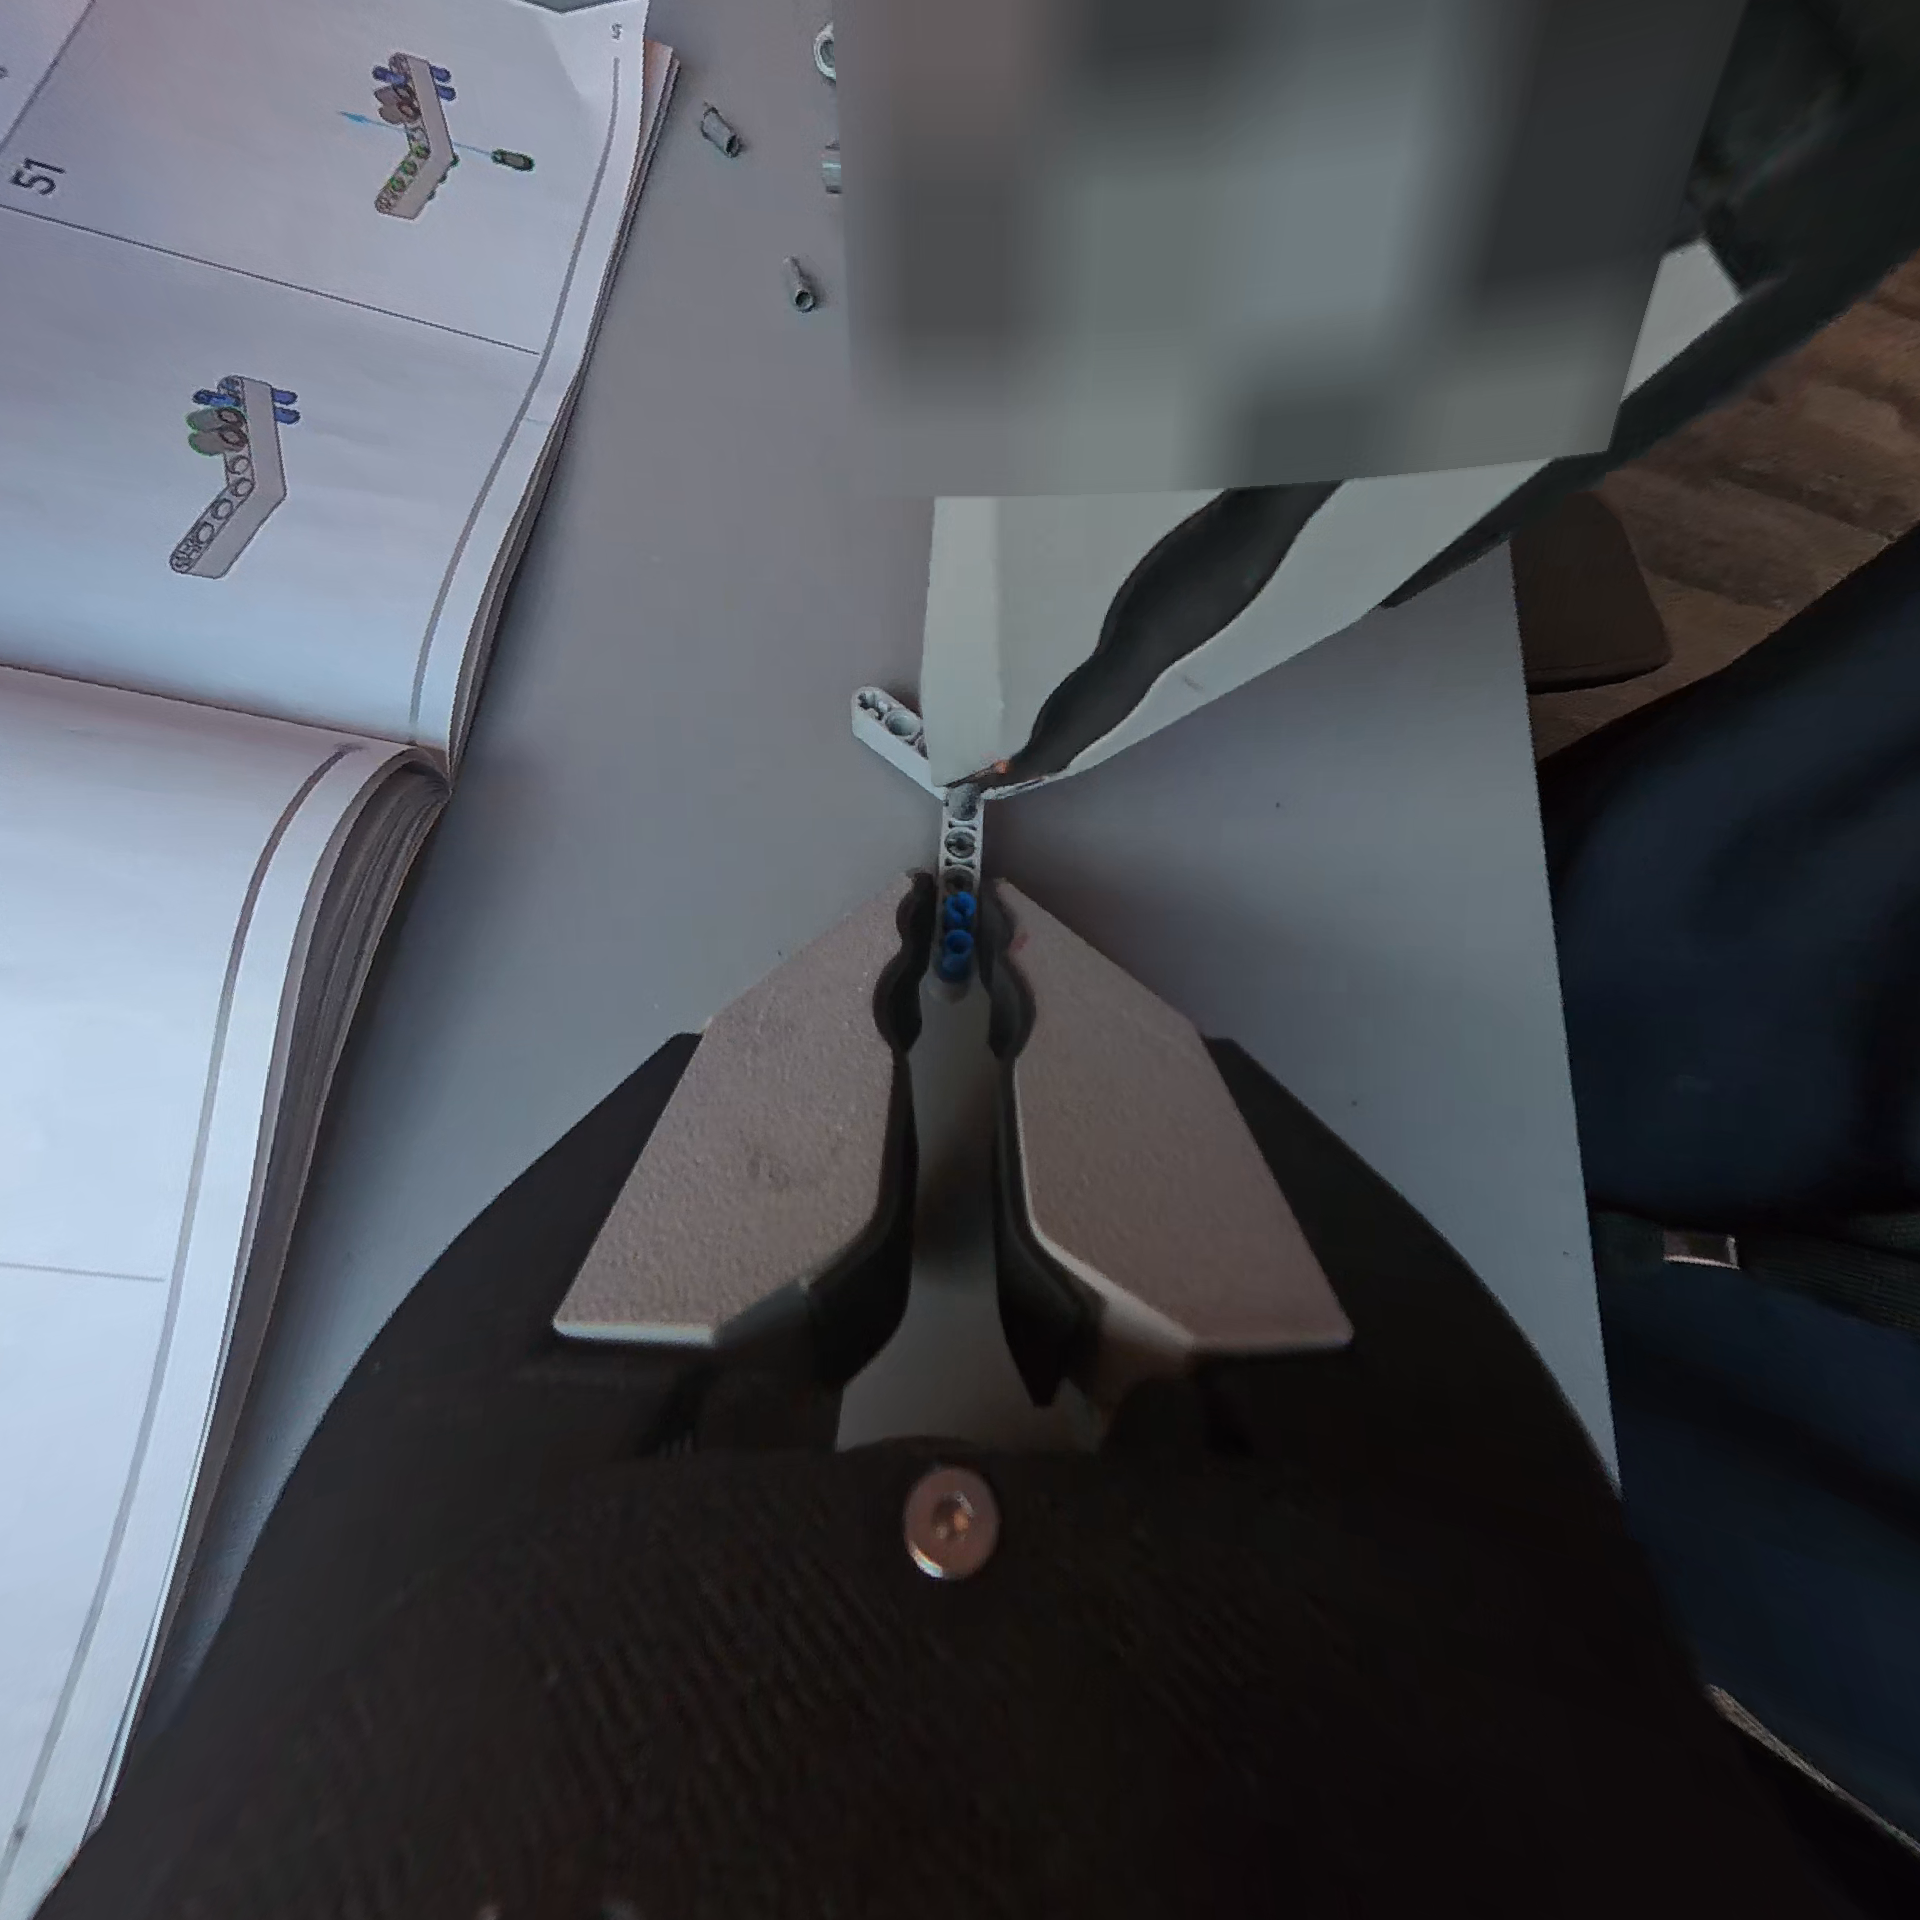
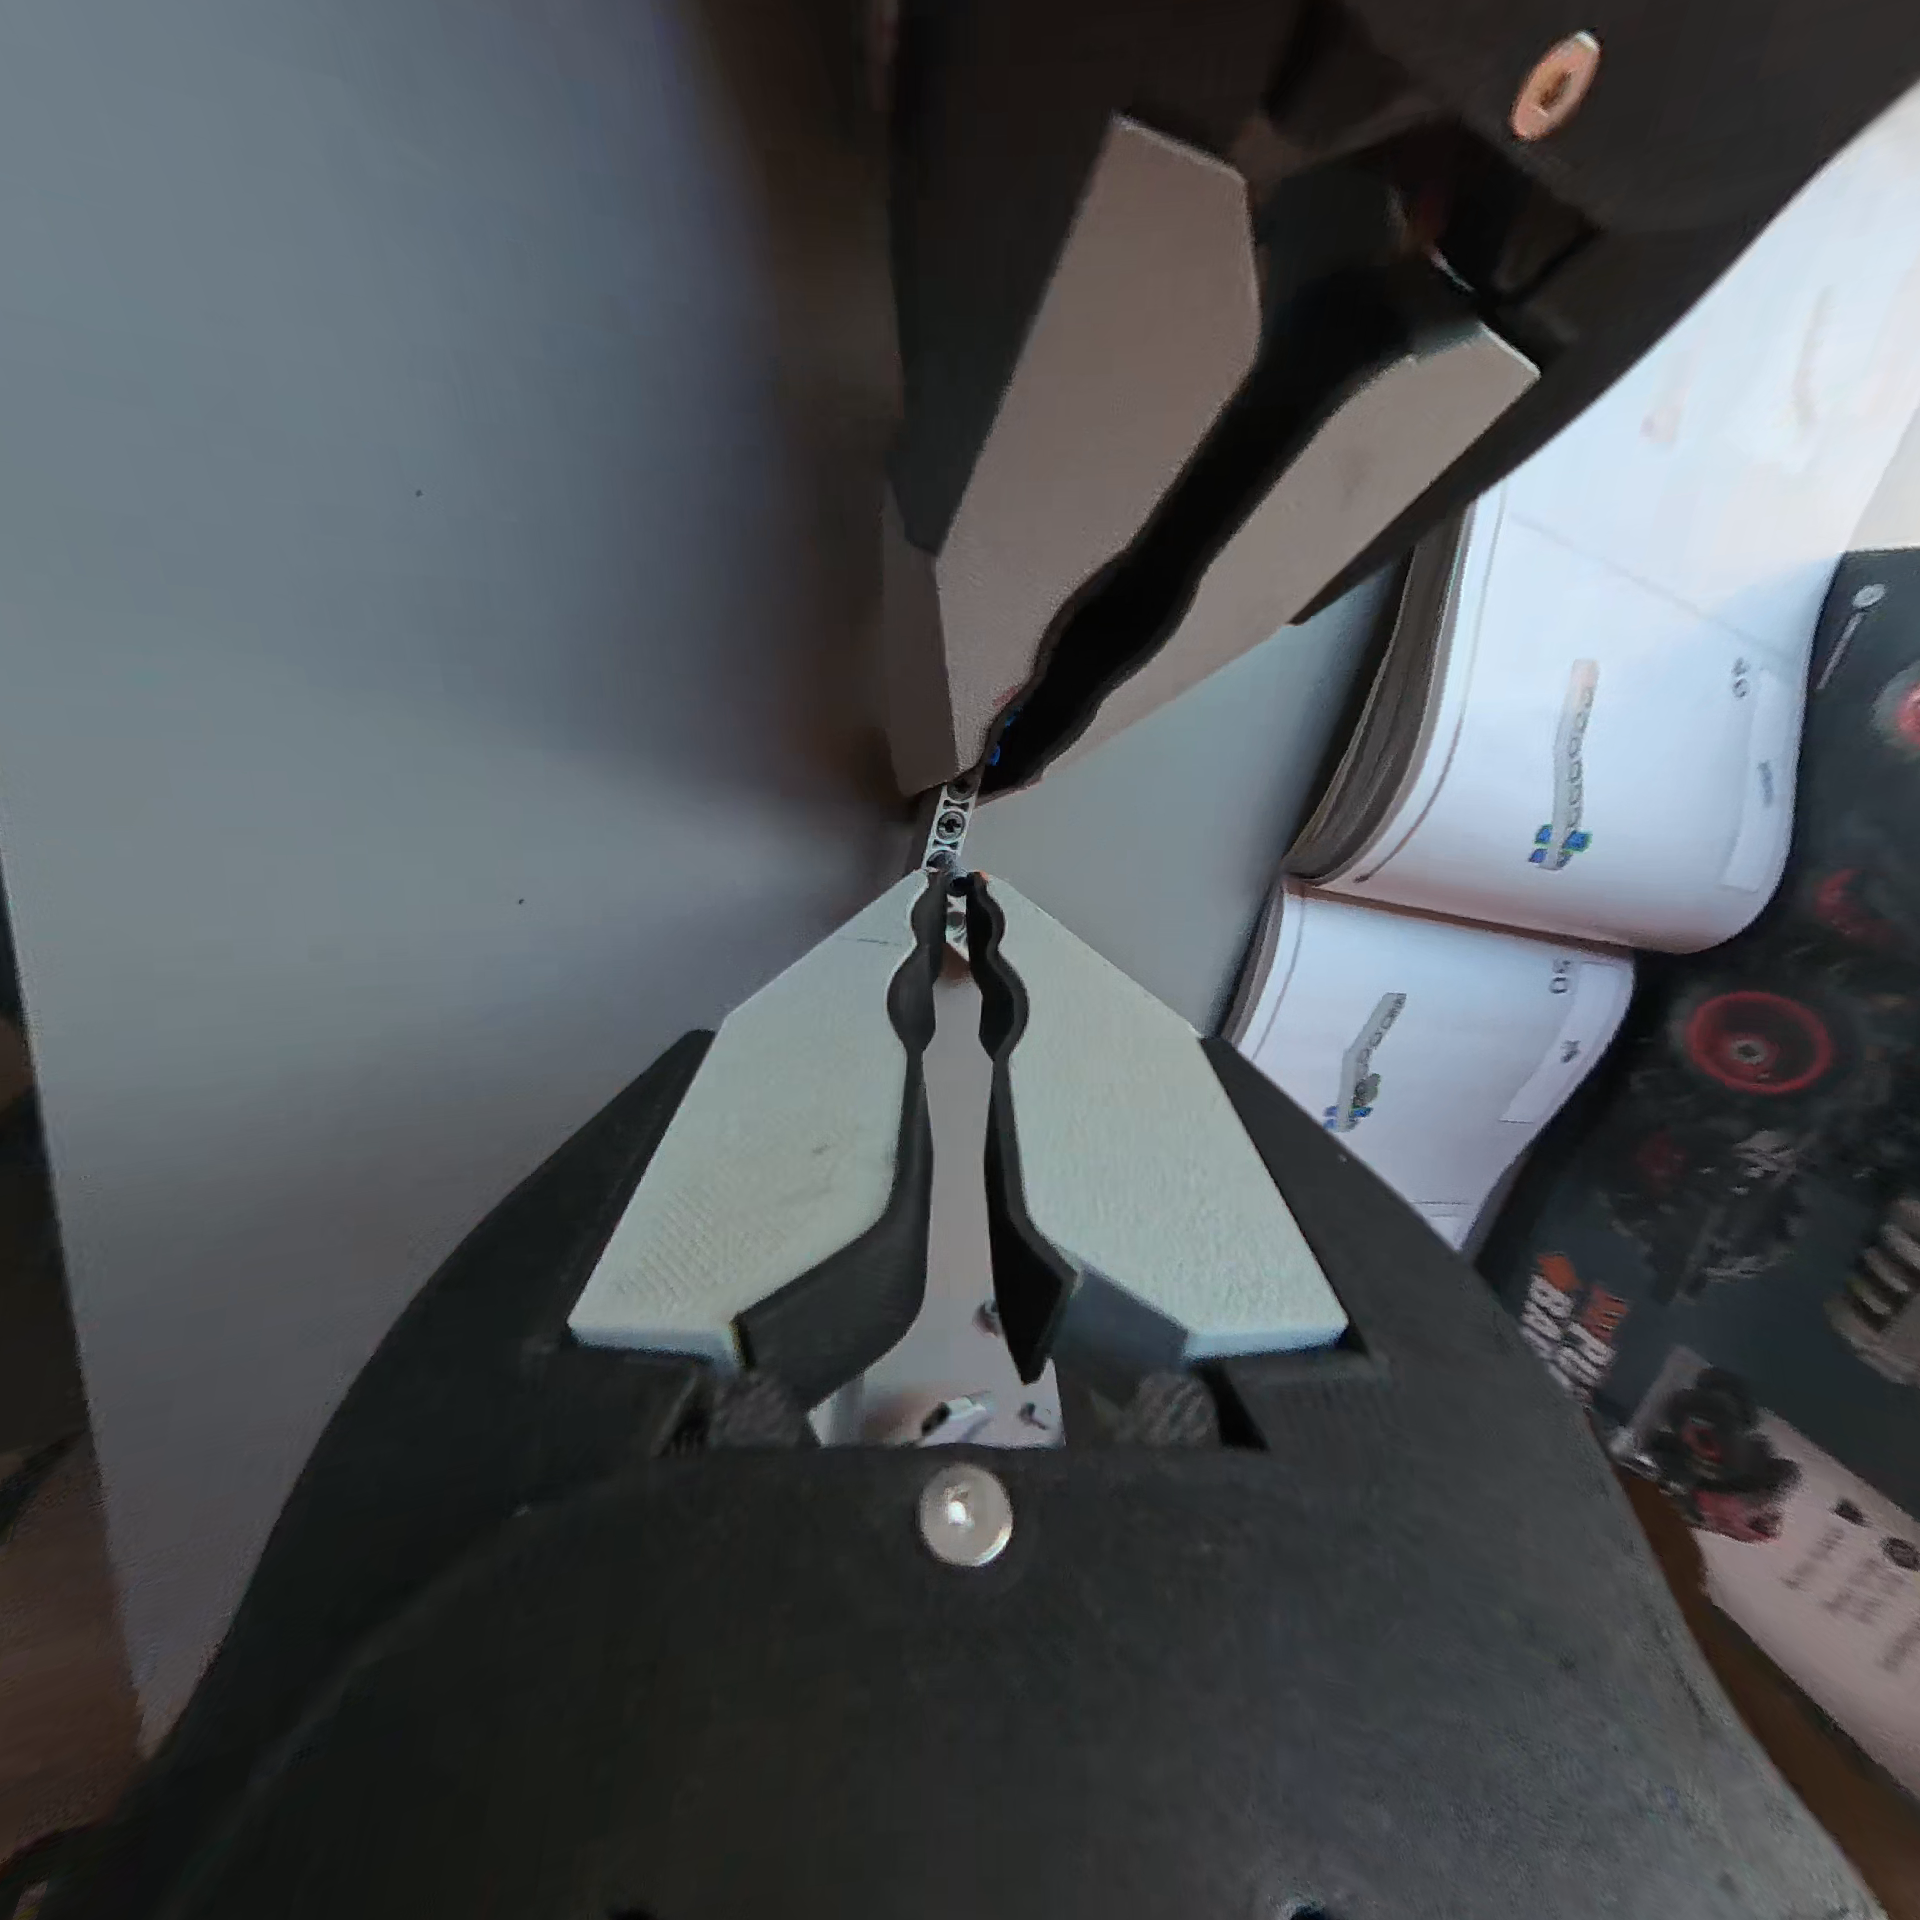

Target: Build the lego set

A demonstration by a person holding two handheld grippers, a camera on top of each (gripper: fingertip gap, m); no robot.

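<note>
A grey bent lego beam [image 1: 962, 840] with two blue pins [image 1: 956, 928] in one end is held above the grey table [image 1: 727, 623]. My left gripper [image 1: 956, 940] is shut on the end with the pins. My right gripper [image 1: 977, 787] comes in from the upper right, and its tips meet the beam at its bend. In the right wrist view the beam [image 2: 950, 828] runs between my right gripper [image 2: 949, 886], which is shut on it, and the left gripper [image 2: 992, 764] above it. The beam's short arm [image 1: 883, 717] sticks out to the upper left.
An open instruction booklet [image 1: 260, 520] lies on the left of the table and also shows in the right wrist view [image 2: 1558, 779]. Small grey pins [image 1: 720, 130] [image 1: 800, 283] lie at the far side. The set's dark box [image 2: 1766, 1143] lies beside the booklet. The table edge [image 1: 1548, 935] runs down the right.
</note>
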